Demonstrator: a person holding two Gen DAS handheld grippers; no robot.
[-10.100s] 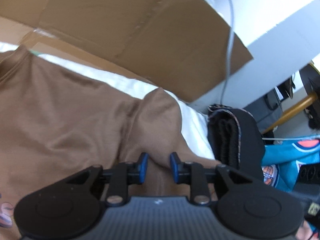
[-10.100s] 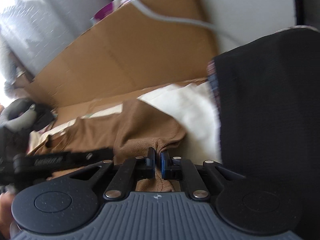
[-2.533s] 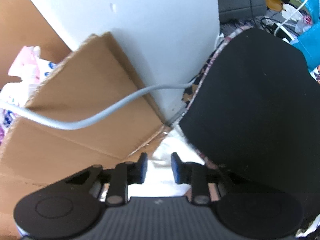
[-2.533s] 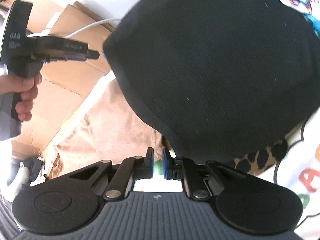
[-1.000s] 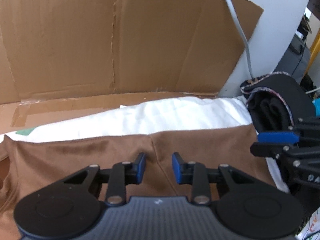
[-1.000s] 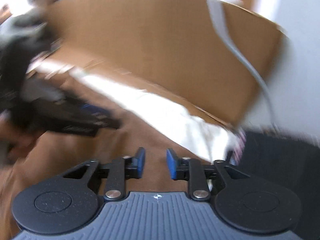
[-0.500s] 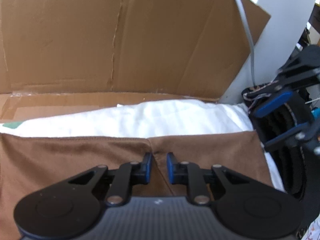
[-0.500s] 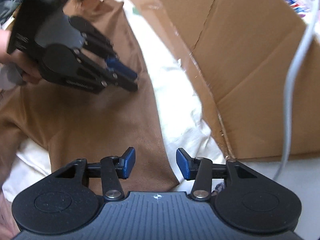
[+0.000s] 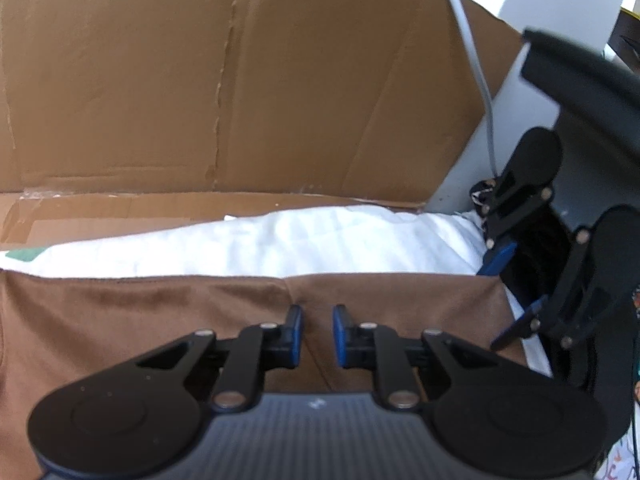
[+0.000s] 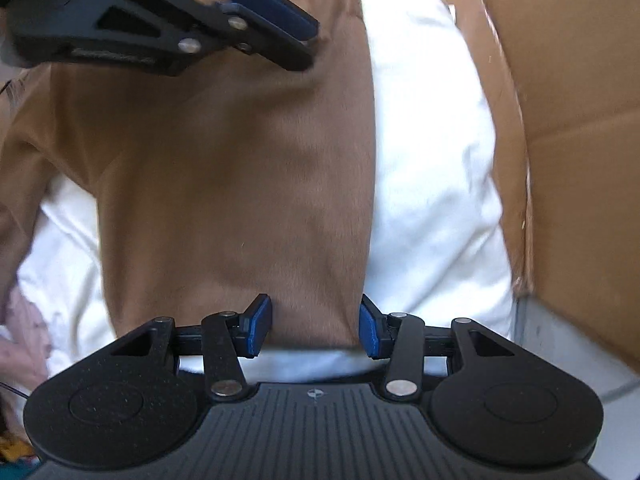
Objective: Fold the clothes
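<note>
A brown garment (image 9: 160,320) lies flat on a white sheet (image 9: 280,240), its far edge straight. My left gripper (image 9: 316,336) rests on the middle of that edge. Its jaws are narrowed to a small gap, pinching a crease of the brown cloth. In the right wrist view the left gripper (image 10: 310,46) reaches in from the top left onto the brown garment (image 10: 240,180). My right gripper (image 10: 316,328) points steeply down, open, straddling the garment's near corner; its pads do not press on the cloth. The right gripper (image 9: 510,290) also shows at the garment's right end.
A cardboard wall (image 9: 240,80) stands close behind the sheet, and a grey cable (image 9: 476,60) hangs across it. A dark folded pile (image 9: 532,264) sits to the right behind the right gripper. Pinkish cloth (image 10: 24,320) lies at the left edge of the right wrist view.
My left jaws narrowed onto the cloth at mid-edge. The right gripper swung down and rolled to the garment's right corner, and its jaws spread wider.
</note>
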